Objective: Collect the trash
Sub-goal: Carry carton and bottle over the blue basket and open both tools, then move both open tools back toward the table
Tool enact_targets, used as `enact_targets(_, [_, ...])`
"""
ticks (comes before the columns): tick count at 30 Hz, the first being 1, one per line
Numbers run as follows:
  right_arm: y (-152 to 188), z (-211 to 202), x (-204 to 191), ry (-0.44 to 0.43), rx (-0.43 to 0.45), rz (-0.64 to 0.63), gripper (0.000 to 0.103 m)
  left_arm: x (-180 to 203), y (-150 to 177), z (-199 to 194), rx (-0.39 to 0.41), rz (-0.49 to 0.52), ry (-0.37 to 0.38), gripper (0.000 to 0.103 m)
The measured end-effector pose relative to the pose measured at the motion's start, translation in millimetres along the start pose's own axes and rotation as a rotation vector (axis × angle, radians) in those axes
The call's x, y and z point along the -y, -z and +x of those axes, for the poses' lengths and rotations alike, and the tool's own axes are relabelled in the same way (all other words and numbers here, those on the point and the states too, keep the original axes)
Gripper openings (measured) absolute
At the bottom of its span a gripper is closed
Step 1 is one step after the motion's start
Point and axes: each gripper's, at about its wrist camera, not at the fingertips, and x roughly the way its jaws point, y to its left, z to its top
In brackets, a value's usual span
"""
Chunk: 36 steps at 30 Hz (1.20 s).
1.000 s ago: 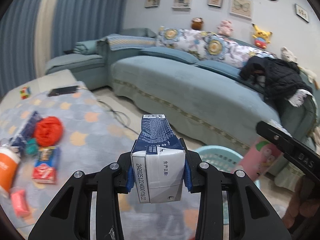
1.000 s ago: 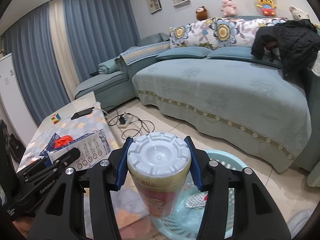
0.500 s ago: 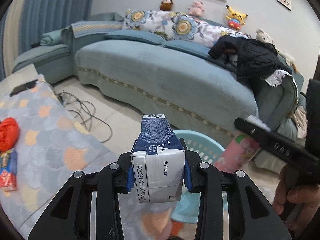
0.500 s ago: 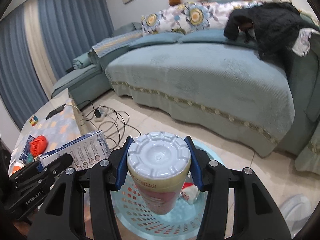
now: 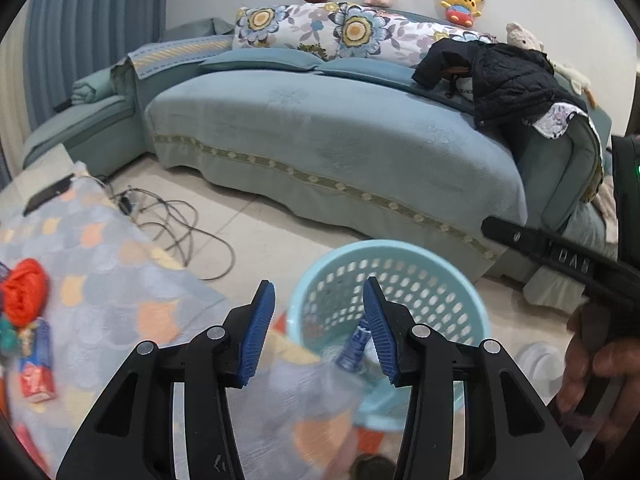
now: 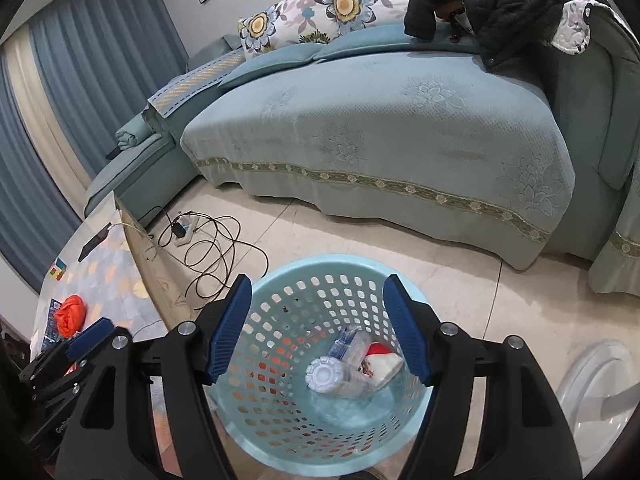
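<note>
A light blue perforated basket (image 6: 340, 261) stands on the floor beside the table. My right gripper (image 6: 318, 286) hangs straight above it, jaws opening, nothing between the blue pads. In the basket lie a white-lidded cup (image 6: 323, 374), a blue-and-white milk carton (image 6: 347, 343) and a red-and-white wrapper (image 6: 380, 360). My left gripper (image 5: 318, 296) is over the basket's (image 5: 388, 246) near left rim, its jaws also opening and bare. The carton (image 5: 354, 350) shows inside the basket, just behind the right pad. More trash stays on the table: a red crumpled bag (image 5: 24, 296) and a snack pack (image 5: 36, 364).
The table with its patterned cloth (image 5: 100, 280) is on the left, a phone (image 5: 48, 196) at its far end. Cables (image 6: 212, 248) and a power strip lie on the tiled floor. A blue sofa (image 6: 400, 128) with a black jacket (image 6: 508, 4) is behind. A white object (image 6: 592, 380) sits right of the basket.
Both grippers have opened and let go: the milk carton and the white-lidded cup have dropped into the basket. Both views have swung further over the basket.
</note>
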Motion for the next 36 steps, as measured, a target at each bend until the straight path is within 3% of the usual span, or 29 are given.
enact_targets(7, [2, -8, -36, -0.059, 0.006, -0.05, 0.065, -46, 17, -53, -0.003, 0.076, -0.155, 0.049])
enact_targets(14, [15, -14, -105, -0.177, 0.0, -0.169, 0.065, -123, 37, -119, 0.014, -0.085, -0.309, 0.054])
enact_targets(23, [48, -22, -221, -0.359, -0.031, -0.341, 0.065, -221, 88, -194, 0.0, -0.195, -0.597, 0.055])
enact_targets(29, [65, -34, -292, -0.438, -0.028, -0.476, 0.065, -286, 128, -229, -0.026, -0.388, -0.62, 0.055])
enact_targets(36, [54, -58, -367, -0.519, 0.082, -0.618, 0.065, -310, 146, -222, -0.051, -0.439, -0.606, 0.055])
